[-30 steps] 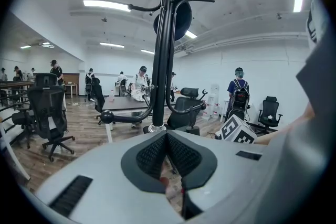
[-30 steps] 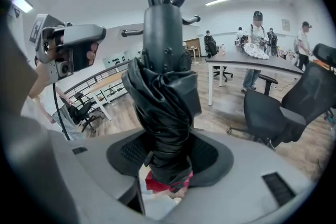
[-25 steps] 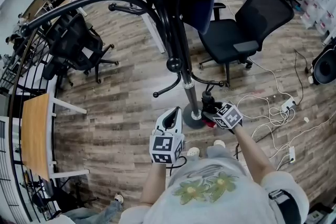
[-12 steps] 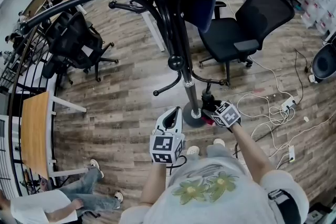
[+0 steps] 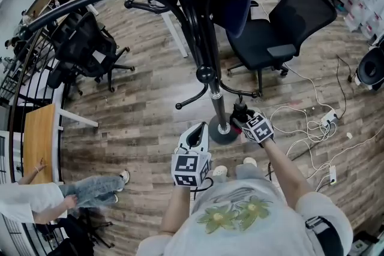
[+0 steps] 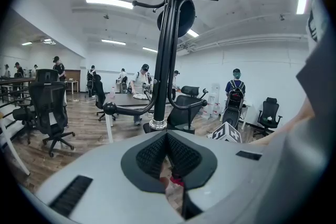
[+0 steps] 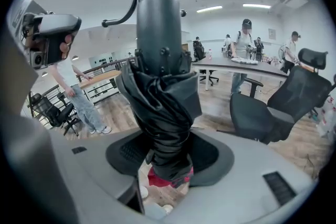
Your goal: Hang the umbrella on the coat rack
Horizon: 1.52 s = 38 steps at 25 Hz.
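Observation:
The black coat rack [image 5: 210, 69] stands right in front of me, its curved hooks spreading overhead and its round base [image 5: 224, 132] on the wood floor. My right gripper [image 5: 241, 116] is shut on a folded black umbrella [image 7: 164, 107] with a red bit at its lower end. The umbrella points up and away, close beside the rack's pole just above the base. In the head view little of the umbrella [image 5: 239, 108] shows past the marker cube. My left gripper [image 5: 195, 136] hangs left of the base, shut and empty, and faces the rack [image 6: 166, 60].
A black office chair [image 5: 276, 33] stands behind the rack to the right, and another [image 5: 84, 51] to the left. White cables and power strips [image 5: 312, 123] lie on the floor at right. At far left are a wooden table [image 5: 39, 147], a railing and a walking person [image 5: 72, 198].
My right gripper has shifted a little up the picture and closer to the rack's pole with the umbrella. The person at lower left has walked further into view. The left gripper has stayed put.

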Available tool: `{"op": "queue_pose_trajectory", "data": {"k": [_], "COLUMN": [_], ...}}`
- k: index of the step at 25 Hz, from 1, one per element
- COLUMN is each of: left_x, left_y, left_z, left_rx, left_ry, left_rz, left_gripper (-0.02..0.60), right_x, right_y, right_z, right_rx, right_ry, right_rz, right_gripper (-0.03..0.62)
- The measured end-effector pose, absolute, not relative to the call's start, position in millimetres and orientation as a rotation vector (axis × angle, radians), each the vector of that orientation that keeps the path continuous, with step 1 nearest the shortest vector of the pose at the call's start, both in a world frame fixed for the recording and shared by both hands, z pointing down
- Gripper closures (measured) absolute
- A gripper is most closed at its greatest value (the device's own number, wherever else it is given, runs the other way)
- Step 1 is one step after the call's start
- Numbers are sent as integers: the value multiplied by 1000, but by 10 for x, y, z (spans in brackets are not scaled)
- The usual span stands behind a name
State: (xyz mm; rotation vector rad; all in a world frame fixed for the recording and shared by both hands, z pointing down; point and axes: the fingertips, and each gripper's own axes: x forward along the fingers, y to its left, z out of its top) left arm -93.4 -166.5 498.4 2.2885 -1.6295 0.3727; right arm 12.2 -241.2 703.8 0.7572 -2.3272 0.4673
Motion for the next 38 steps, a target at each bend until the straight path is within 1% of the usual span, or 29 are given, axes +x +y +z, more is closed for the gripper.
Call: {"op": "queue_pose_trajectory", "data": {"k": [15,23,30,38], "left_x": [-1006,-1091,-1058,-955], "left_y": [-1601,-1614,-1653,-1759], "left_z": [5041,5064,5074,5058], "left_rx": [2254,2237,2255,2300], "left_ry": [-1650,-1657,-1639,-1588], "left_rz": [369,369,371,373], "left_gripper": [578,578,578,578], "right_x": [25,-2,43,78], "right_y": [-2648,-2738,-2626,-2499], "right_z": [7101,7114,7051,6771], "right_rx": [831,849,846,908], "right_ry": [-2382,-2375,-2395,-2454], "right_rz": [390,407,390,432], "right_gripper": [357,306,226,219]}}
